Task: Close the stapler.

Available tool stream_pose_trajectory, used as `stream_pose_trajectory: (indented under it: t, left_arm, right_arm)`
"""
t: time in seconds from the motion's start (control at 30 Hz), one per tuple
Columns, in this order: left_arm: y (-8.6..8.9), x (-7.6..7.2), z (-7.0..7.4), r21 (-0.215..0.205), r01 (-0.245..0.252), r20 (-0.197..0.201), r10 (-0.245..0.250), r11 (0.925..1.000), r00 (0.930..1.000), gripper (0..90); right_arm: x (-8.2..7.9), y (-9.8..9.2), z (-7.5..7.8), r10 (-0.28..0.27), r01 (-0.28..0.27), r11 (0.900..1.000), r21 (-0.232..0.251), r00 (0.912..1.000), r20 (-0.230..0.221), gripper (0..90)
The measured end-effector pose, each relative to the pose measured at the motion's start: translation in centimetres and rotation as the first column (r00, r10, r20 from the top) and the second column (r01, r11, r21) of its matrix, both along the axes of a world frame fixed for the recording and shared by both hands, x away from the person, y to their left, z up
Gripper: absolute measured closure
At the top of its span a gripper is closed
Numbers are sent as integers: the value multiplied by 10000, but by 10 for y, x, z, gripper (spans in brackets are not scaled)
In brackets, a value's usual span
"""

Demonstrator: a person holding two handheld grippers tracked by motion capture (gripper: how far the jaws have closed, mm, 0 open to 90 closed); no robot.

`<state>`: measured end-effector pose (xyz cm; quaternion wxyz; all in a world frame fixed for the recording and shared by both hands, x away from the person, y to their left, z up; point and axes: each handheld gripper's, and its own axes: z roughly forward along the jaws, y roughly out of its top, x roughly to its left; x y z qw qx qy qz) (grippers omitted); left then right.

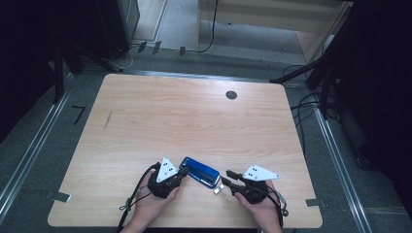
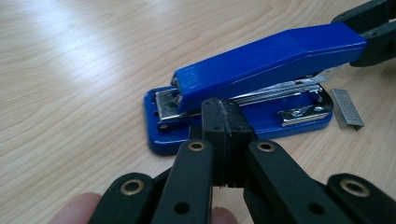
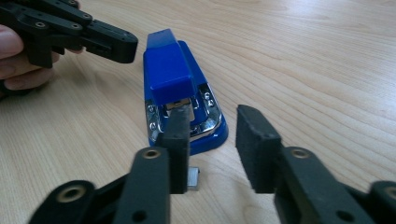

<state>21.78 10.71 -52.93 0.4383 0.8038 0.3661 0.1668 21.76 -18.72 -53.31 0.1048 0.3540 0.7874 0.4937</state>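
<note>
The blue plastic-and-chrome stapler lies flat near the six o'clock edge of the pale wooden surface, between the two grippers. It looks stiff and fairly heavy for its size, with a smooth, slippery top arm; I'd take hold across the narrow sides of the arm or base, not the springy nose. A small silver strip of staples lies loose just beside its front end. At nine o'clock of it, the left gripper has its jaws pressed together on nothing. At three o'clock, the right gripper holds its jaws apart, empty, facing the nose.
</note>
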Motion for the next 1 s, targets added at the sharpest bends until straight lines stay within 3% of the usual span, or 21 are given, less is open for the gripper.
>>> stream_pose_trajectory:
  t: [0.1, 0.13, 0.23, 0.33, 0.83, 0.93, 1.0]
  left_arm:
    - [-3, 1, -1, 14, 99, -6, -99, 10000, 10000, 900]
    - [-3, 2, -2, -17, 118, -49, -118, 9999, 9999, 900]
    - [-3, 3, -2, -114, 111, -129, -113, 9999, 9999, 900]
    - [-4, 5, -2, -120, 62, -170, -64, 9999, 9998, 900]
    - [-12, 5, -3, 67, 448, -277, -446, 9990, 9986, 900]
    - [-16, 6, -4, 449, 741, -672, -710, 9962, 9952, 900]
    - [-17, 6, -4, 529, 839, -617, -806, 9951, 9948, 900]
  right_arm:
    - [-1, 1, 0, 22, -22, 10000, -18, 10000, 23, 716]
    - [-2, 1, 0, -12, 12, 10000, 6, 10000, -5, 780]
    - [-3, 1, -1, -96, 96, 9999, -49, 10000, -25, 827]
    - [-1, 2, -4, -325, 320, 9993, -199, 9991, -267, 900]
    - [-3, 19, -8, 96, -117, 9987, -497, 9991, -407, 900]
    - [-2, 18, -8, 47, -65, 9991, -423, 9991, -416, 900]
    - [-4, 19, -7, 68, -85, 9991, -408, 9992, -404, 900]
